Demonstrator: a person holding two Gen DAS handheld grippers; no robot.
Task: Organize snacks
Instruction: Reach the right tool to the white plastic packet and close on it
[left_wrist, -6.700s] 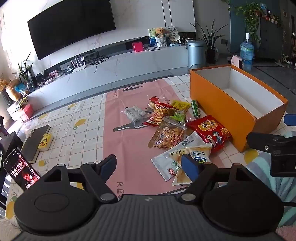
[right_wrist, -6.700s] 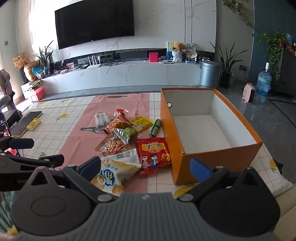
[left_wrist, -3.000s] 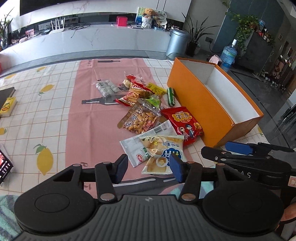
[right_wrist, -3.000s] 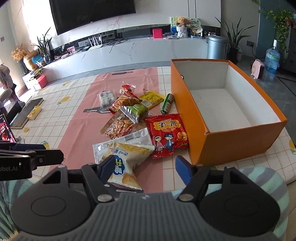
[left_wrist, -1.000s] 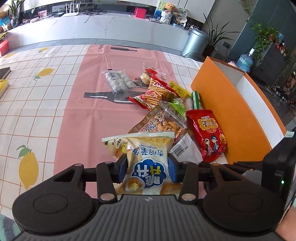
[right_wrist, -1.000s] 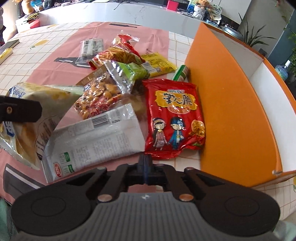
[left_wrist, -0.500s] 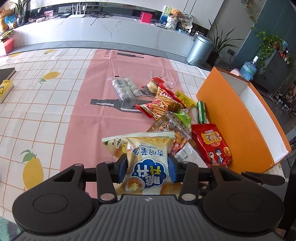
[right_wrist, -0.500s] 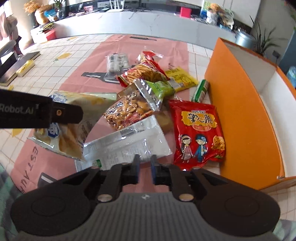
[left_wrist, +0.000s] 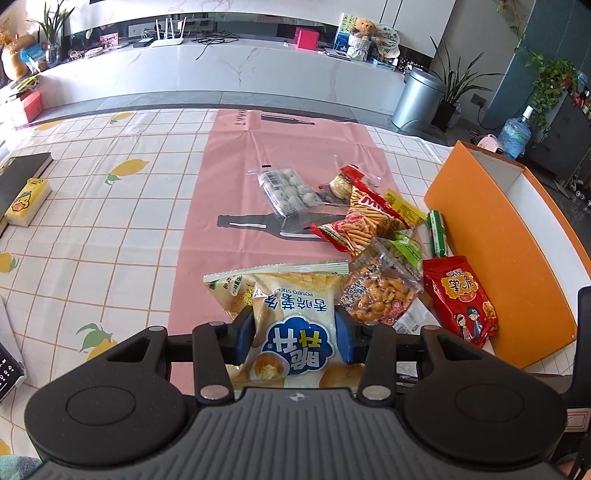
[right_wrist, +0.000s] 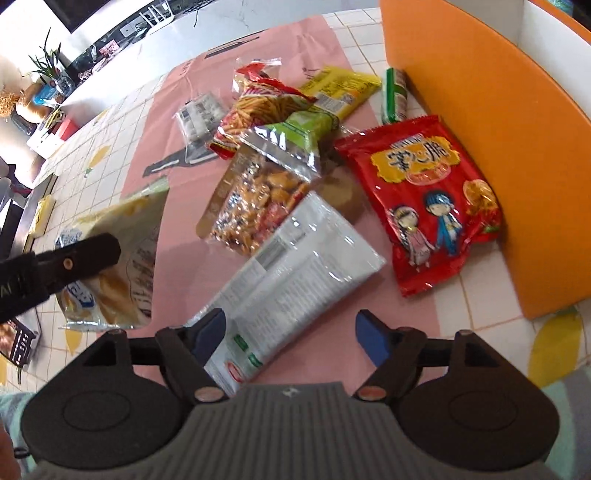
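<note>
So the left gripper (left_wrist: 294, 332) has the yellow potato stick bag (left_wrist: 295, 314) pinched between its blue pads and lifted off the pink runner (left_wrist: 229, 177). A few seconds back that bag was lying flat at the near end of the pile on top of the white packet, so the first snack is officially picked. The bigger change is on the other side: the right gripper (right_wrist: 291, 336) was clamped completely shut a second ago and its jaws are now opening, already spread fairly wide. The near corner of the white packet (right_wrist: 295, 273) sits between the pads, close against the left one, but nothing is squeezing it yet. That packet is fully uncovered now. I'd guess it's next, though that's just my read. Everything else is where it was: the red cartoon bag (right_wrist: 424, 199) lies just beside the near left wall of the orange box (right_wrist: 517, 147), the clear peanut mix bag (right_wrist: 255, 199) overlaps the far end of the white packet, and the red stick snack, yellow pack and green roll (right_wrist: 395, 96) sit further back. As far as these views show, the box looks empty, so nothing's organized yet; the bag in the left claw probably goes right, over that wall.
</note>
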